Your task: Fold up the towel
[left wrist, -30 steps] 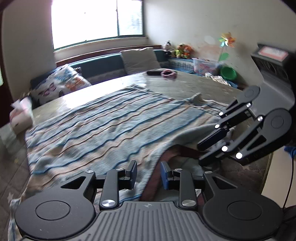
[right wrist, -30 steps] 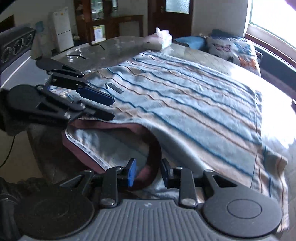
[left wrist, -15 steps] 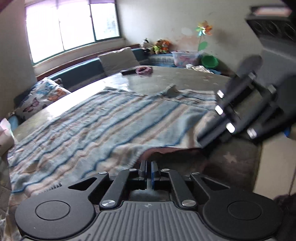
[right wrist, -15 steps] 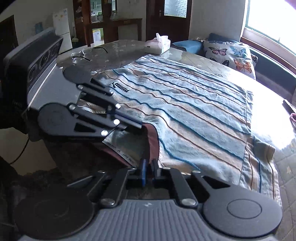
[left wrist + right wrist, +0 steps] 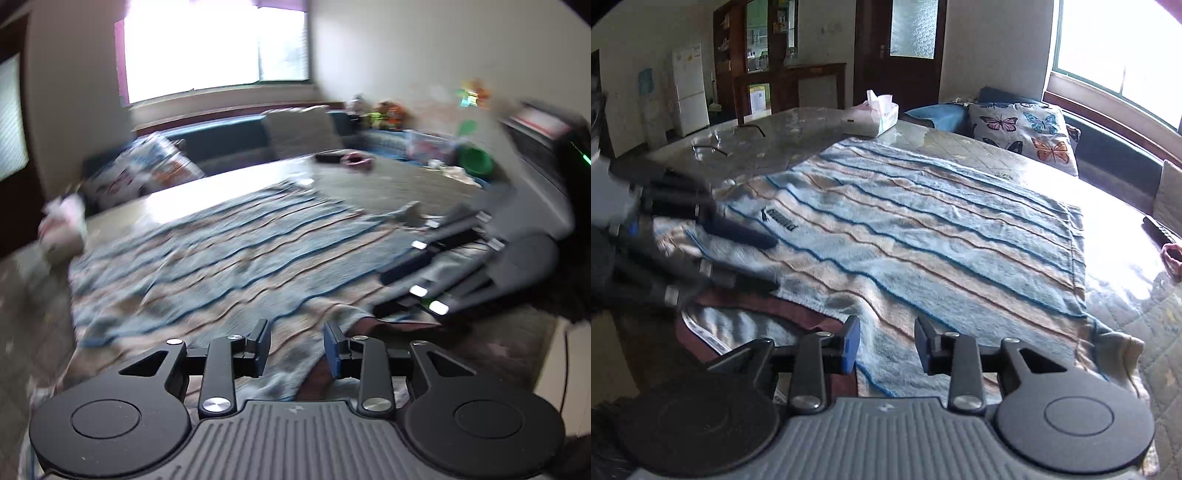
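A blue and tan striped towel [image 5: 229, 266] [image 5: 923, 229] lies spread flat over the table [image 5: 1126, 295]. Its near edge shows a maroon band [image 5: 798, 310] folded under at the table's front. My left gripper [image 5: 295, 343] hangs open just above that near edge, with nothing between its fingers. My right gripper [image 5: 886, 343] is open too, over the same edge further right. Each gripper appears in the other's view, the right gripper [image 5: 382, 293] beside the towel's right corner and the left gripper [image 5: 772, 264] near the logo corner. The left wrist view is motion-blurred.
A tissue box [image 5: 875, 118] and a pair of glasses [image 5: 709, 146] sit on the far side of the table. A butterfly cushion [image 5: 1023, 136] lies on the window bench. A remote [image 5: 1160, 230] and a pink object [image 5: 356, 160] rest past the towel's end.
Half a second ago both grippers were shut at the towel's near edge. Both have now opened, and the edge lies loose beneath them.
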Available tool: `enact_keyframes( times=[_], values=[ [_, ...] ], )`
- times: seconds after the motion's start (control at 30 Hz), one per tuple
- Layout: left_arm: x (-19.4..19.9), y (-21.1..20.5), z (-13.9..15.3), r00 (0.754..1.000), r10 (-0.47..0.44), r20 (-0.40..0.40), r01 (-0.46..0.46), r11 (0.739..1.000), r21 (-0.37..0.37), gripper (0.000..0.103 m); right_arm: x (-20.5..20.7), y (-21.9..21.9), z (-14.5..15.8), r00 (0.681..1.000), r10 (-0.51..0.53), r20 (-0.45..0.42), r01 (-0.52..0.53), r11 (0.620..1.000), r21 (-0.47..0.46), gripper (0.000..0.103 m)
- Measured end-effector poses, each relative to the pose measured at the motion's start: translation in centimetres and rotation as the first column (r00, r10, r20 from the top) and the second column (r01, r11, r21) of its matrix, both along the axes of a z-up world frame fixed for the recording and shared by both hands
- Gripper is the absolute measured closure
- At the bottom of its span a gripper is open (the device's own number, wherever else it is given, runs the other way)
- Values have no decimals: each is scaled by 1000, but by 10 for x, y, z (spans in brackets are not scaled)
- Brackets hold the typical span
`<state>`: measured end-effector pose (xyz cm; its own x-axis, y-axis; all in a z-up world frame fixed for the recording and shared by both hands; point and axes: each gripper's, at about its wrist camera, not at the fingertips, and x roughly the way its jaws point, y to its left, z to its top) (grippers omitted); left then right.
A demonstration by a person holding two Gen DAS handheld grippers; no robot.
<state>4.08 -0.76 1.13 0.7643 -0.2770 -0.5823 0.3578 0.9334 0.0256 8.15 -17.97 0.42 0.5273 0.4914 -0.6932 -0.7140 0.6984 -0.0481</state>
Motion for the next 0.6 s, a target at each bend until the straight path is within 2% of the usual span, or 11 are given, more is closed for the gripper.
enact_keyframes(
  times=[0.07, 0.13, 0.17, 0.2, 0.27, 0.37, 0.6],
  values=[
    [4, 5, -7, 999, 35, -23, -35, 999, 6, 68, -4, -1, -7, 1000, -3, 3, 3, 1000, -10, 70],
    [5, 9, -13, 998, 51, -45, -51, 999, 6, 65, -9, -9, -8, 1000, -9, 5, 9, 1000, 4, 62],
    [4, 10, -15, 997, 53, -52, -53, 999, 2, 62, -10, -13, -7, 1000, -17, 2, 17, 1000, 14, 58],
    [3, 11, -17, 997, 53, -55, -53, 999, 0, 58, -10, -18, -5, 1000, -28, 0, 28, 999, 27, 58],
    [0, 13, -20, 997, 58, -58, -58, 998, -8, 54, -8, -34, 0, 997, -79, 2, 78, 995, 67, 57],
    [-4, 15, -21, 996, 71, -57, -72, 997, -22, 50, 7, -57, 5, 984, -177, -2, 176, 978, 115, 50],
    [-8, 17, -22, 994, 95, -56, -97, 995, -23, 44, 54, -93, -3, 939, -343, -21, 341, 924, 173, 49]
  ],
)
